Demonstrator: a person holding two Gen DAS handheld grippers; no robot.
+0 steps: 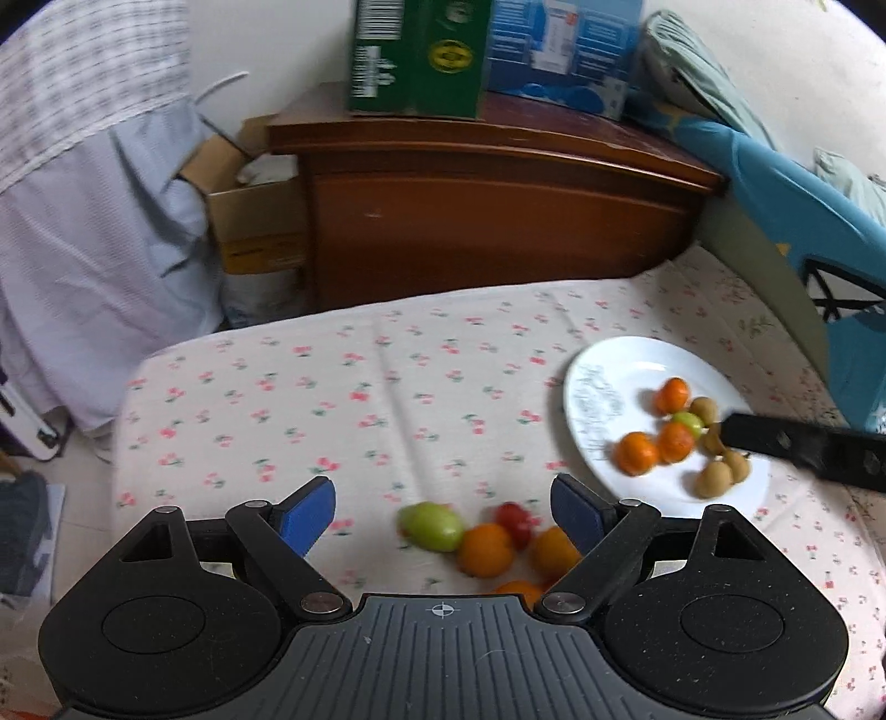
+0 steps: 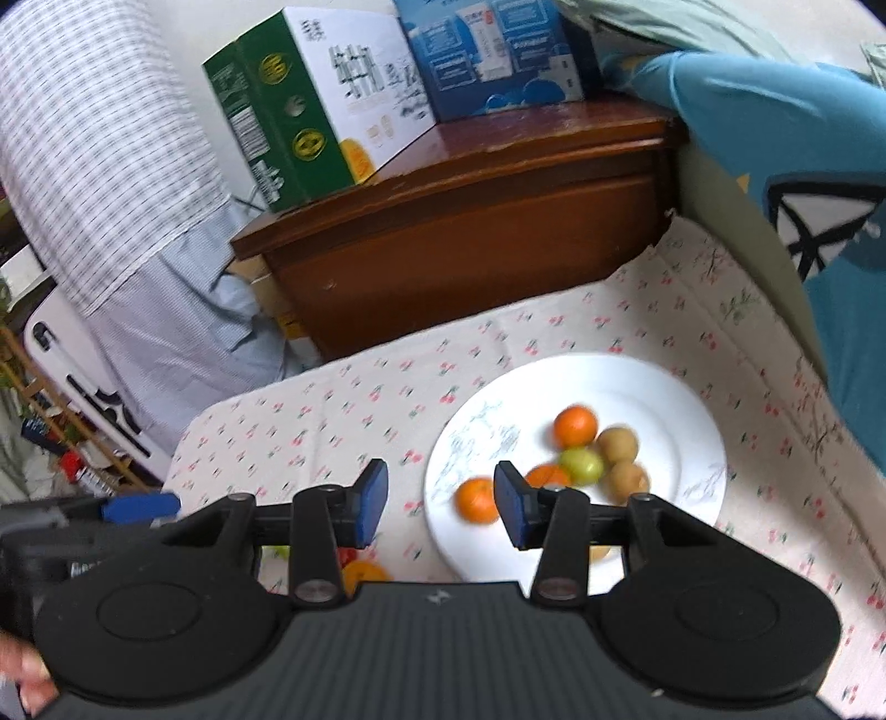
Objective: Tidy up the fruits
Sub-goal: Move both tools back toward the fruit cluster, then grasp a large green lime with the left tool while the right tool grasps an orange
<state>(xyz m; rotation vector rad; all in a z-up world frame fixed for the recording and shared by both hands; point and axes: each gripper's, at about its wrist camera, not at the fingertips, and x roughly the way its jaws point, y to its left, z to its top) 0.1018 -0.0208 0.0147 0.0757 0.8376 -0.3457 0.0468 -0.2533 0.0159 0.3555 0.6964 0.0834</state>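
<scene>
Left gripper: your left gripper [image 1: 443,512] has its jaws spread wide and released, with nothing between the blue pads [image 1: 307,512]; it hangs over the loose fruit low in the left wrist view.
Right gripper: your right gripper [image 2: 440,501] is part open and grasps nothing; the pads [image 2: 512,507] stand apart over the near-left rim of the plate. In the left wrist view one of its black fingers [image 1: 775,440] reaches in from the right edge, its tip at the brown fruits.
Plate: the white plate [image 2: 681,421] lies on the cloth, right of centre in the right wrist view, at the right edge in the left one.
Fruit on plate: you can see three small oranges [image 2: 576,425], a green fruit [image 2: 581,466] and brown round fruits [image 2: 617,444], bunched together near the middle of the plate.
Loose fruit: lower centre of the left wrist view, off the plate on the cloth, lie a green fruit [image 1: 432,526], a red one [image 1: 515,520] and oranges [image 1: 484,551], packed close; blur hides how many oranges there are.
Surface: a cherry-print cloth [image 1: 343,387] covers the flat surface under everything.
Background: a brown wooden cabinet [image 1: 487,210] stands behind, carrying a green box [image 1: 421,55] and a blue box [image 1: 565,50] in the upper frame.
Hand: your fingers [image 2: 25,673] show at the lower left corner of the right wrist view.
</scene>
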